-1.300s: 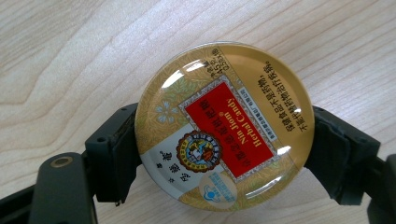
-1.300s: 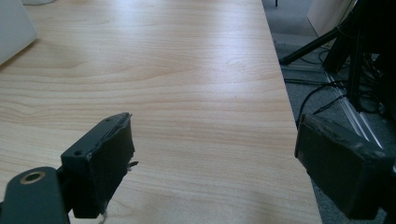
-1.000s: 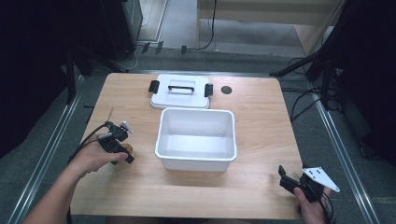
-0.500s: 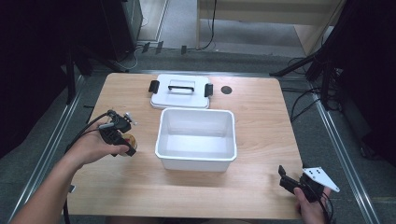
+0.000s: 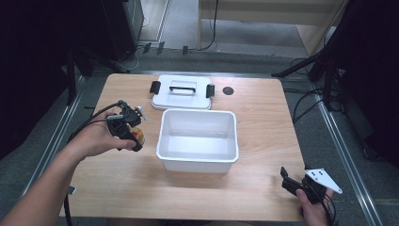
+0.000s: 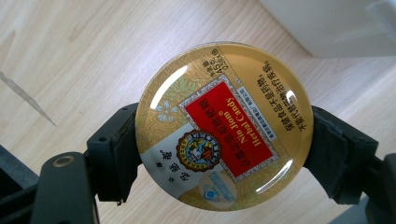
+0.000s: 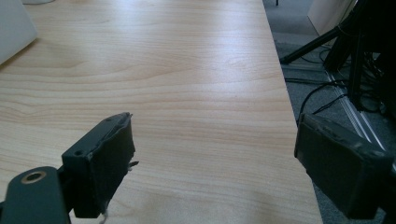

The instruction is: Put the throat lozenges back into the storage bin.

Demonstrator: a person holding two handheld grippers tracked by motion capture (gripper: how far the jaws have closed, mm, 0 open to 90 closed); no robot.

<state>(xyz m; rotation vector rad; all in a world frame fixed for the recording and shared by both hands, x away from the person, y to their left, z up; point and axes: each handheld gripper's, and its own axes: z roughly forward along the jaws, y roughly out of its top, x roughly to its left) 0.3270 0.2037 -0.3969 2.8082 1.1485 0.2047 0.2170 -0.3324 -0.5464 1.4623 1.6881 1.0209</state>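
Observation:
A round gold candy tin [image 6: 223, 126] with a red label sits clamped edge to edge between the black jaws of my left gripper [image 6: 224, 154]. In the high view that left gripper [image 5: 134, 139] hangs above the table's left side, just left of the white tub, with the tin [image 5: 137, 134] showing gold and red at its tip. My right gripper [image 5: 288, 180] rests at the table's front right corner, and in the right gripper view its jaws [image 7: 215, 172] stand wide apart over bare wood.
An open white plastic tub [image 5: 198, 140] stands mid-table. Its white lid [image 5: 181, 92] with black clips lies flat behind it. A dark round hole [image 5: 228, 90] marks the tabletop near the back. The table's right edge [image 7: 289, 116] drops to cables and stand legs.
My left hand has lifted the tin off the table and carried it right, toward the tub. The right gripper has stayed put.

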